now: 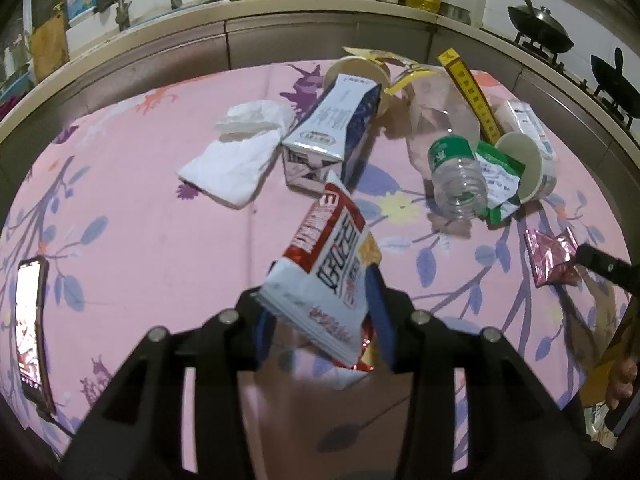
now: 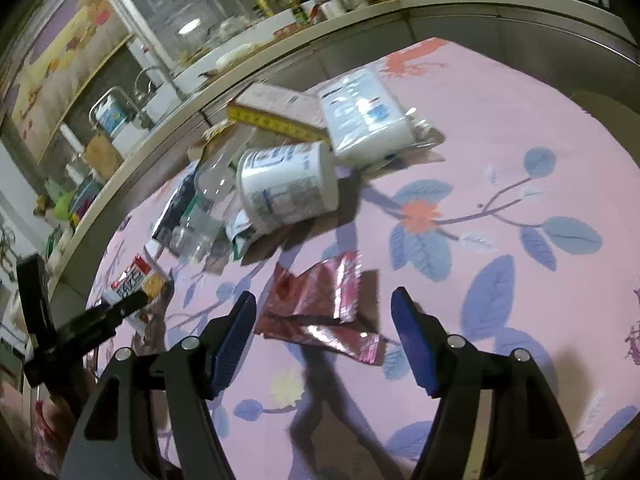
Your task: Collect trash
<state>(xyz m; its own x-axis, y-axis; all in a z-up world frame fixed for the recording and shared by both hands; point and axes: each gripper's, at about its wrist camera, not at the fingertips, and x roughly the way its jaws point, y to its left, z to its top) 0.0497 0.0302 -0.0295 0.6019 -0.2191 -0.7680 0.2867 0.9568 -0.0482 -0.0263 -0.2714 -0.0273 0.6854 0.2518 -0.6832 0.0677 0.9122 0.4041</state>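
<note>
Kitchen counter behind, pink flowered cloth (image 1: 132, 216) covering the table, trash scattered on it. I'm working the red-and-white snack bag (image 1: 328, 276) first: it's sitting between the blue pads of my left gripper (image 1: 324, 320), tilted up off the cloth. The pads are standing beside its edges, and I can't tell whether they're pressing. My right gripper (image 2: 324, 340) is hanging open over the pink foil wrapper (image 2: 320, 308), which is lying flat on the cloth, likely my next pick. Further out, milk carton (image 1: 332, 136), white tissue (image 1: 236, 156), clear bottle (image 1: 456, 184) and paper cup (image 1: 524, 172) are piling together. Left view is showing a phone (image 1: 32, 332) at the cloth's left edge; right view isn't. Right view is showing the cup's printed side (image 2: 288, 188) and a wrapped white pack (image 2: 364, 116).
</note>
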